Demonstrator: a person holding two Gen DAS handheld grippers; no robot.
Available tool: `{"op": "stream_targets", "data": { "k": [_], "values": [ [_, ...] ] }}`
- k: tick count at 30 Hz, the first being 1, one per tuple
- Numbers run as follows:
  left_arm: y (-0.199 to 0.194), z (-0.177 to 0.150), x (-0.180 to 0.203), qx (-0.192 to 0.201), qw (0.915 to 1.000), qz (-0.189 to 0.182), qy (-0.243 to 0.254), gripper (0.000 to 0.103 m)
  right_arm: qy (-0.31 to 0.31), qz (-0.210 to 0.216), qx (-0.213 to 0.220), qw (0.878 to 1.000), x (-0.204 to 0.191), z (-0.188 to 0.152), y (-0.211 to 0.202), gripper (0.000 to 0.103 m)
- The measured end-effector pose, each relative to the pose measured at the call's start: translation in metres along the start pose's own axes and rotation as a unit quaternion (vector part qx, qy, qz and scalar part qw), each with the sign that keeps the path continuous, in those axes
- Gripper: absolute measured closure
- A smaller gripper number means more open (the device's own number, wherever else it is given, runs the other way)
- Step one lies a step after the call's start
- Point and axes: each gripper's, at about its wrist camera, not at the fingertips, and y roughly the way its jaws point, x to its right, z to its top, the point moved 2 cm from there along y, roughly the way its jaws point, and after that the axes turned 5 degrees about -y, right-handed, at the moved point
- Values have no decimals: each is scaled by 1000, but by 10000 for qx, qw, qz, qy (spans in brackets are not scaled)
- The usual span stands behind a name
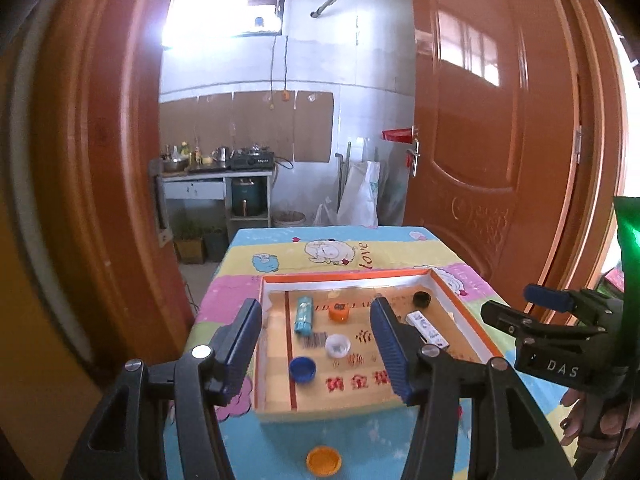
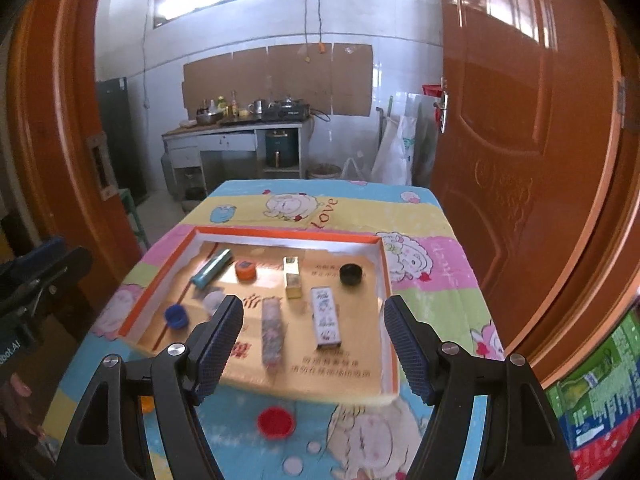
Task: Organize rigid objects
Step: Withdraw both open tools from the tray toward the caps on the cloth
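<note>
I hold my left gripper (image 1: 316, 346) over the near edge of the tray (image 1: 460, 300), jaws wide apart with nothing between them. My right gripper (image 2: 314, 344) hangs the same way, spread and empty; in the left view it shows at the right edge.

The tray sits on the cartoon-print table (image 2: 340, 204). Inside it lie a teal tube (image 1: 304, 315) at the far left, an orange-capped jar (image 1: 339, 312) beside it, a white cap (image 1: 337, 345) and a blue cap (image 1: 302, 369) nearer me, a black cap (image 2: 351, 274) at the far right, a gold box (image 2: 293, 276) upright in the middle, a white box (image 2: 327, 316) lying flat, and a blurred patterned tube (image 2: 272, 330) left of it.

Outside the tray, on the cloth near me, rest an orange lid (image 1: 324, 460) and a red lid (image 2: 276, 422), well apart from the tray's things.
</note>
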Motion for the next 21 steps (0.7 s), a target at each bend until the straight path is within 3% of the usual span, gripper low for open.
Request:
{"op": "stream_targets", "data": {
  "k": [15, 21],
  "values": [
    [-68, -33, -17, 202, 9996, -14, -202, 47, -5, -168, 183, 9997, -24, -50, -50, 29],
    [-79, -49, -25, 89, 9996, -38, -257, 47, 6, -147, 212, 9997, -30, -67, -62, 29]
  ]
}}
